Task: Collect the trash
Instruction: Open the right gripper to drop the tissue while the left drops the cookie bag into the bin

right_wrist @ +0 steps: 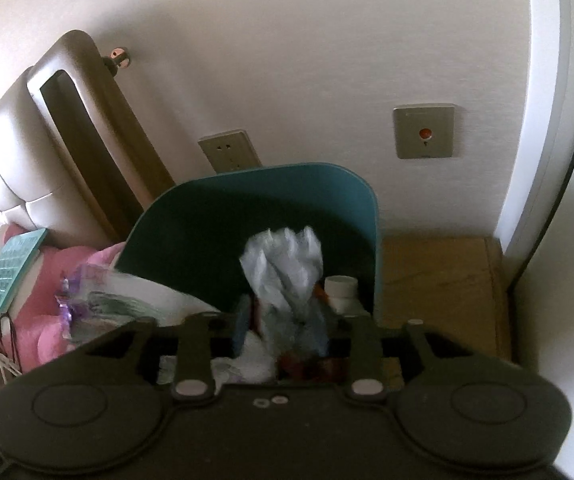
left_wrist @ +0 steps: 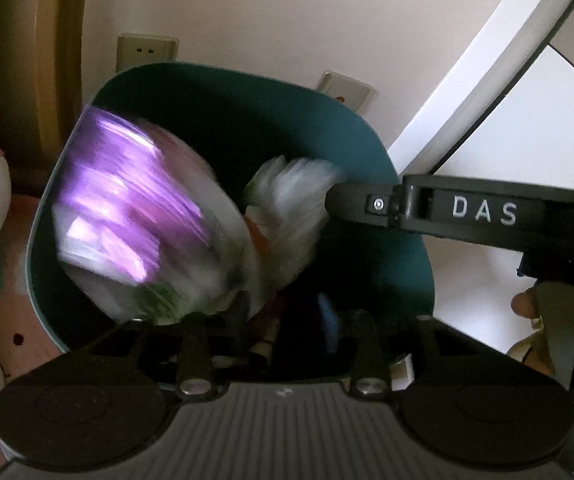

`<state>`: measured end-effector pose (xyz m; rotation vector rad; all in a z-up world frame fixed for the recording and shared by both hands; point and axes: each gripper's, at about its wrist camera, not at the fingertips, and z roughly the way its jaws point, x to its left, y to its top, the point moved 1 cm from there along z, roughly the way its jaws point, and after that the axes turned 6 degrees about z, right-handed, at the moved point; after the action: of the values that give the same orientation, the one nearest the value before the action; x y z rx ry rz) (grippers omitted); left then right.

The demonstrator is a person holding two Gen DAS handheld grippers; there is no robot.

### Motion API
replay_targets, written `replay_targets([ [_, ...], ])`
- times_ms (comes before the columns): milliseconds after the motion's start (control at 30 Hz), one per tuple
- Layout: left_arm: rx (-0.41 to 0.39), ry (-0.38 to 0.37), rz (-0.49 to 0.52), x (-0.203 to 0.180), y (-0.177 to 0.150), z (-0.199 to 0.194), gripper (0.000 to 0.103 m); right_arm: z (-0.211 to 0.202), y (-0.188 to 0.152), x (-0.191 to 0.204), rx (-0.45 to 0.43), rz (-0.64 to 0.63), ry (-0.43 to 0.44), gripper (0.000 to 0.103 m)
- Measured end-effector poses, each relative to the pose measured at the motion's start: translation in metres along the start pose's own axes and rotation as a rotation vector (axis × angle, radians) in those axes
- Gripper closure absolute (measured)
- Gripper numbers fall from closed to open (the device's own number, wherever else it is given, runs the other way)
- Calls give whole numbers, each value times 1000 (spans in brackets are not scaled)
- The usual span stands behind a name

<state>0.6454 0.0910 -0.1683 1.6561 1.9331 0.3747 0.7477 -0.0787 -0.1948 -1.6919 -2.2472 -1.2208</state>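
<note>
Left gripper body fills the bottom of its own view, jaws parted with a clear gap between them, nose just over the near rim of the teal bin. A purple-and-white wrapper sits at the left jaw, heavily motion-blurred; cannot tell whether it's pinched by that finger or already loose and dropping. It's over the bin's left side, partly inside the rim, so my read is release/drop step

Right gripper is held over the same bin from the near side, tips well inside the opening. Crumpled pale plastic wrap sticks up from between its jaws; jaws look closed down on the lower part of it, though blur softens the contact line. In the left view the right gripper's finger comes in from the right and meets that same wrap above the bin middle. Held high and centred presumably so it falls clear of the walls

Bin already holds stuff: white bottle against the right wall, something red and something blue low down, too dark to name

Bin stands between the bed with pink plush on the left and a wooden bedside surface on the right, back rim near the wall socket

Risk: purple wrapper is close to the left rim, could slide outside onto the bed side
</note>
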Motion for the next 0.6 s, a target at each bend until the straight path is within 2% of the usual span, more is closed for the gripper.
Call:
replay_targets([
  [33, -6, 0, 3, -1, 0, -1, 43, -1, -1, 0, -1, -4, 1, 66],
  [67, -14, 1, 6, -3, 0, -4, 41, -3, -1, 0, -2, -9, 0, 66],
  [200, -36, 6, 8, -5, -1, -12, 40, -14, -4, 0, -27, -17, 10, 56],
  [600, -110, 39, 83, -19, -17, -56, 40, -72, -15, 1, -107, -2, 85, 49],
])
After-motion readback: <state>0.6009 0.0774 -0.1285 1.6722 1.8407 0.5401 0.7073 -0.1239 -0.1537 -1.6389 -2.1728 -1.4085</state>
